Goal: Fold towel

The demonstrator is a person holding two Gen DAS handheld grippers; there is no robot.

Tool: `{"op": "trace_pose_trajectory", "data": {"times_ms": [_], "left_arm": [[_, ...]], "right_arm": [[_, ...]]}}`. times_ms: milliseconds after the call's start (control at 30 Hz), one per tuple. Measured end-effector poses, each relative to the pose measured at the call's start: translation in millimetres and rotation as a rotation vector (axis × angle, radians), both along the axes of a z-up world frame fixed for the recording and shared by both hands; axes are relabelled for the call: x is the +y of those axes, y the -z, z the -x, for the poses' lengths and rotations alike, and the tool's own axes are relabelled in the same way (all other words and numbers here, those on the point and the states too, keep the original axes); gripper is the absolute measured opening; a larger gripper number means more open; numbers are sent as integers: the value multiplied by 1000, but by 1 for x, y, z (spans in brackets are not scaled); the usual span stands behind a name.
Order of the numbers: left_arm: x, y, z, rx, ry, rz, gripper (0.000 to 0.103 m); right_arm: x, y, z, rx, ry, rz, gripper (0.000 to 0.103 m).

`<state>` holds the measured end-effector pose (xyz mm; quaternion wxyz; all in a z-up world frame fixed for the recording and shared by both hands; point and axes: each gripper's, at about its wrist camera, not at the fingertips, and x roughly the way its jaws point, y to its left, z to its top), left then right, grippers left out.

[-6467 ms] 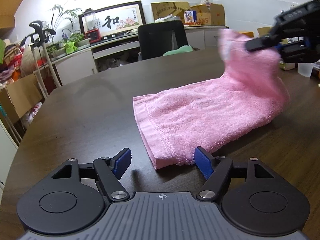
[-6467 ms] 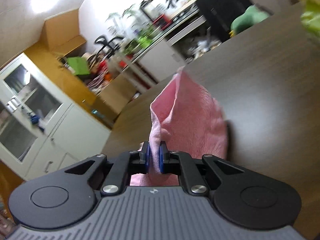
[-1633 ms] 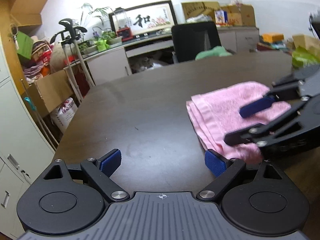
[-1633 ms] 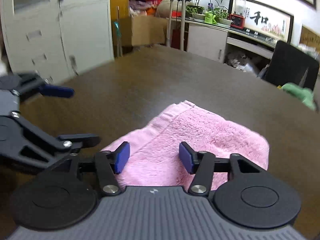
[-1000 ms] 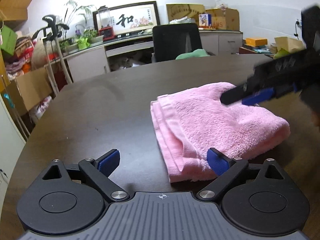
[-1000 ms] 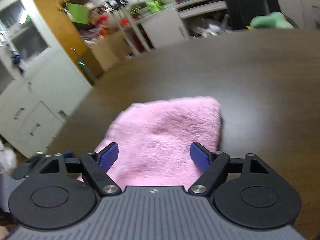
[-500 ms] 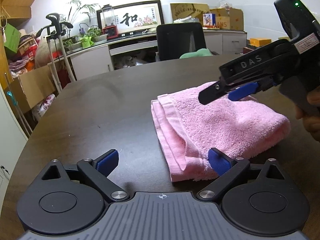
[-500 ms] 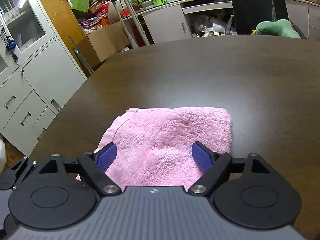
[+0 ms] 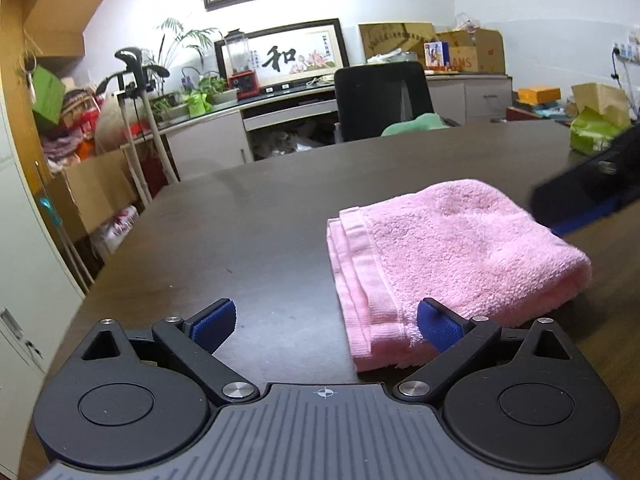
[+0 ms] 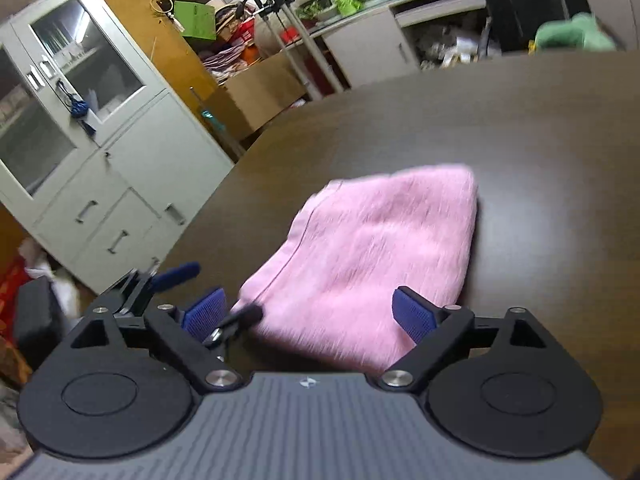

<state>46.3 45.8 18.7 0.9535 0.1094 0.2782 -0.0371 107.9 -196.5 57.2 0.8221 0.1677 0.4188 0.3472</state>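
A pink towel [image 9: 444,256] lies folded into a thick rectangle on the dark wooden table [image 9: 248,224]. Its stacked hemmed edges face left in the left wrist view. My left gripper [image 9: 326,322] is open and empty just in front of the towel's near corner. My right gripper [image 10: 308,314] is open and empty above the towel [image 10: 372,248]; that view is blurred by motion. The right gripper shows as a dark blurred shape at the right edge of the left wrist view [image 9: 588,196]. The left gripper's fingers [image 10: 176,274] show at the left of the right wrist view.
A black office chair [image 9: 380,100] with a green cushion stands at the table's far edge. A green bag [image 9: 592,132] sits on the table at the far right. Grey cabinets [image 10: 88,160], cardboard boxes and clutter line the room to the left.
My right gripper has pulled away from over the towel toward the right and tilted. The left gripper has lifted its view slightly. The towel has not moved.
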Motion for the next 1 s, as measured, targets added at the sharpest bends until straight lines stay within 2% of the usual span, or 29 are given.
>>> {"op": "trace_pose_trajectory", "data": {"times_ms": [167, 267, 400, 500, 633, 733, 867, 1000], "left_arm": [[0, 5, -5, 25, 3, -1, 102], [2, 7, -9, 36, -6, 15, 103], [5, 10, -18, 60, -20, 75, 103], [0, 11, -19, 50, -33, 66, 103], [-6, 11, -18, 31, -55, 52, 103], [-1, 11, -18, 35, -64, 78, 103], [8, 8, -14, 26, -77, 106, 102], [10, 3, -8, 2, -96, 103, 101]], "right_arm": [[-1, 15, -6, 40, 10, 0, 94], [3, 14, -6, 10, 0, 33, 94], [14, 13, -6, -50, 3, 110, 94], [17, 14, -7, -80, 4, 137, 94], [12, 16, -7, -89, 7, 111, 94], [8, 16, -2, -108, 22, 70, 94], [0, 7, 11, -188, 67, 5, 95], [-7, 2, 29, -288, 166, 56, 96]]}}
